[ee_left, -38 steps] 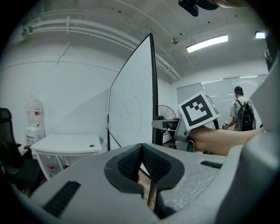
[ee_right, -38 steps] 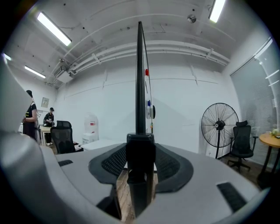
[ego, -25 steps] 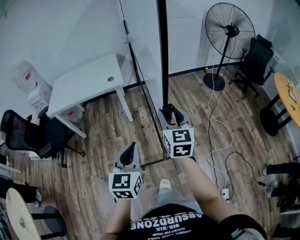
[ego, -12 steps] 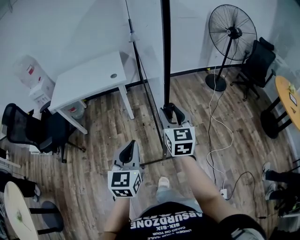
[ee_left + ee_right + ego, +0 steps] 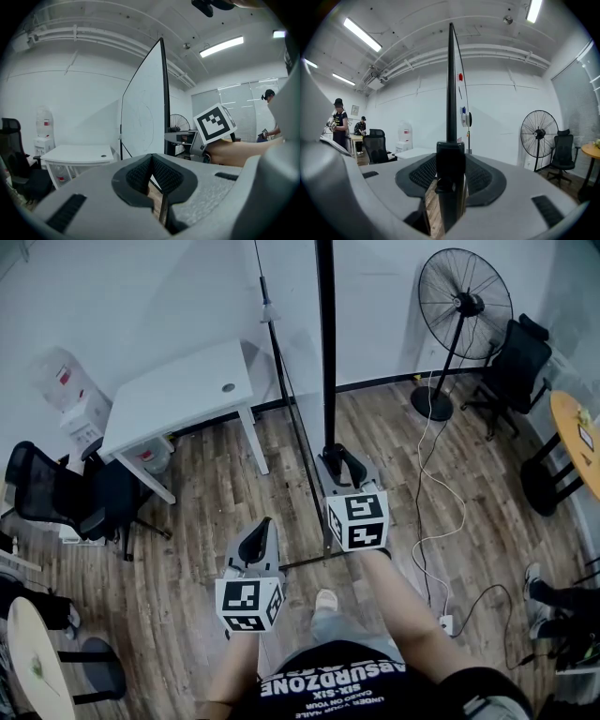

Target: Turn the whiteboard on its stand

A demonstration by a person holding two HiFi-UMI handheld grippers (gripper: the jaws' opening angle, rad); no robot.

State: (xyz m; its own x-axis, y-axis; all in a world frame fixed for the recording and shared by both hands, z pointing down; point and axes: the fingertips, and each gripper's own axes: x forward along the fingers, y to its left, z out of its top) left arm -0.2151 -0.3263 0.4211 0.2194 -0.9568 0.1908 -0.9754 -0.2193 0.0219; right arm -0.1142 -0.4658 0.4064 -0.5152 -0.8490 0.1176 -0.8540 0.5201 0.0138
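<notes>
The whiteboard [image 5: 324,343] stands edge-on to me, its black frame [image 5: 451,84] rising straight up past the right gripper's camera. My right gripper [image 5: 339,463] is shut on that frame's edge, and the black bar fills the gap between its pads [image 5: 423,172]. The left gripper [image 5: 258,538] hangs lower and to the left, apart from the board and pointing at its white face [image 5: 143,112]. Its pads [image 5: 140,174] meet at the tips with nothing between them. The stand's foot bar [image 5: 305,563] lies on the wood floor between the two grippers.
A white desk [image 5: 178,399] and water dispenser [image 5: 70,399] stand left of the board, with a black office chair [image 5: 56,502] nearer. A standing fan [image 5: 459,306], another chair [image 5: 511,357], a round table [image 5: 577,432] and a cable with power strip [image 5: 448,622] are to the right.
Both grippers have shifted slightly across the floor, the left one a little up the picture. The right stays clamped on the frame.
</notes>
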